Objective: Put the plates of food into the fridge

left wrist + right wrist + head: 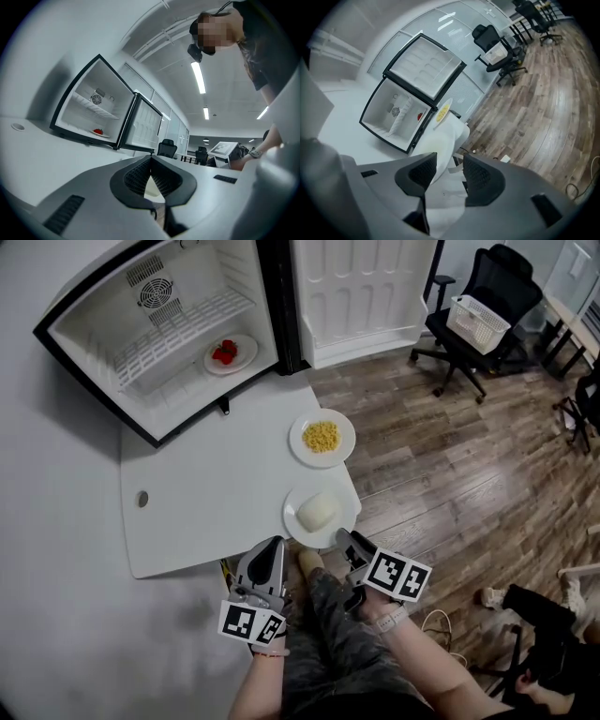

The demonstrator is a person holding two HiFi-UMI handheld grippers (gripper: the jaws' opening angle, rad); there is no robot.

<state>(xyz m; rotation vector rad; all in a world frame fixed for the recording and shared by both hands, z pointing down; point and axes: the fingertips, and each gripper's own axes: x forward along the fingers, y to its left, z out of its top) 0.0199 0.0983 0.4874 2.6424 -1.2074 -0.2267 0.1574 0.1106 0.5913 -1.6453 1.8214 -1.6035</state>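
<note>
White plate of pale food (319,514), farthest from fridge (98,329); right gripper (345,538) jaws parted at its rim; left gripper (275,546) jaws closed, empty; red-food plate (243,362) inside fridge.

The fridge (98,320) runs off the top edge; red food (224,352) unidentifiable

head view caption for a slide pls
Left gripper and right gripper near a round white plate with a pale lump, white fridge open behind.
</note>
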